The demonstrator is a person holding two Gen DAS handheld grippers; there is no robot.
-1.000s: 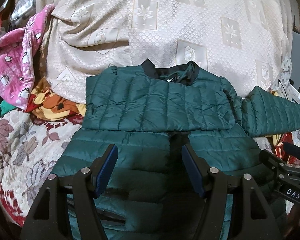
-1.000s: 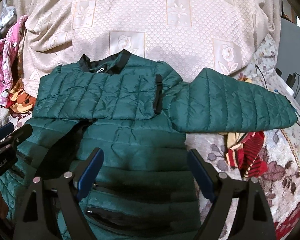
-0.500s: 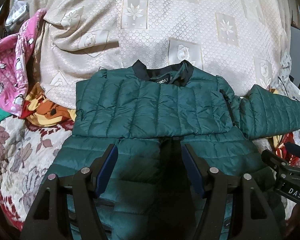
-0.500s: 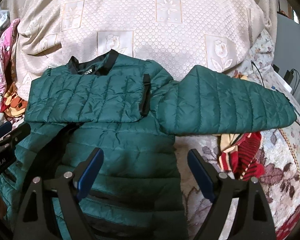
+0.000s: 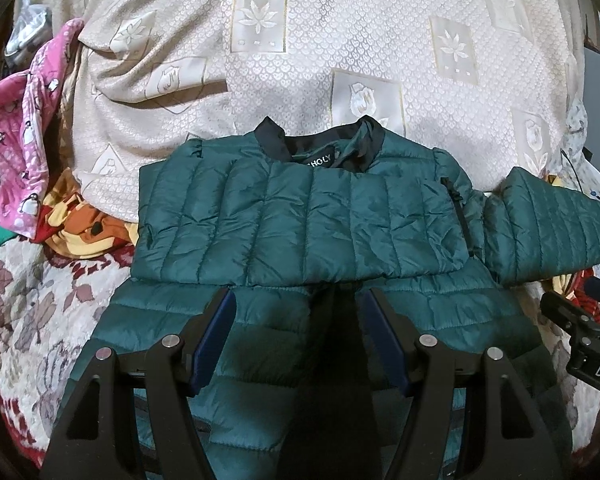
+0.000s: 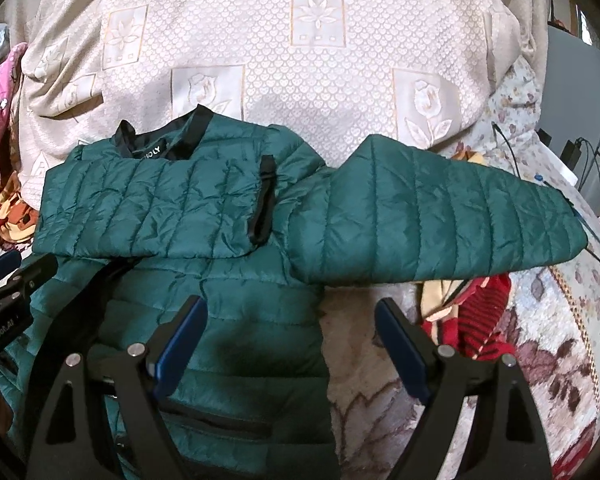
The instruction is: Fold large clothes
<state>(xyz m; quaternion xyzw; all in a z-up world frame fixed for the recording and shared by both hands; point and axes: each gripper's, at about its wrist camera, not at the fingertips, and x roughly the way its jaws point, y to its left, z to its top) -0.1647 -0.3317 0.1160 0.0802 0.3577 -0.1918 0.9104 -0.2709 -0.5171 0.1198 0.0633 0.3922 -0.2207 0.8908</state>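
Note:
A dark green quilted jacket (image 5: 300, 220) lies flat on the bed, black collar at the far side. One sleeve is folded across its chest (image 6: 152, 208). The other sleeve (image 6: 440, 220) stretches out to the right. My left gripper (image 5: 296, 320) is open and empty, hovering over the jacket's lower body. My right gripper (image 6: 290, 328) is open and empty over the jacket's lower right edge, just below the outstretched sleeve. The right gripper's body shows at the right edge of the left wrist view (image 5: 580, 344).
A cream embossed bedspread (image 5: 340, 60) lies behind the jacket. A pink penguin-print garment (image 5: 16, 140) and an orange-yellow cloth (image 5: 84, 224) lie at the left. A red striped cloth (image 6: 472, 320) lies under the sleeve at the right. Cables (image 6: 580, 152) run at the far right.
Both grippers have shifted to the right over the jacket and stayed open. The right gripper now sits at the jacket's right edge below the outstretched sleeve. The jacket has not moved.

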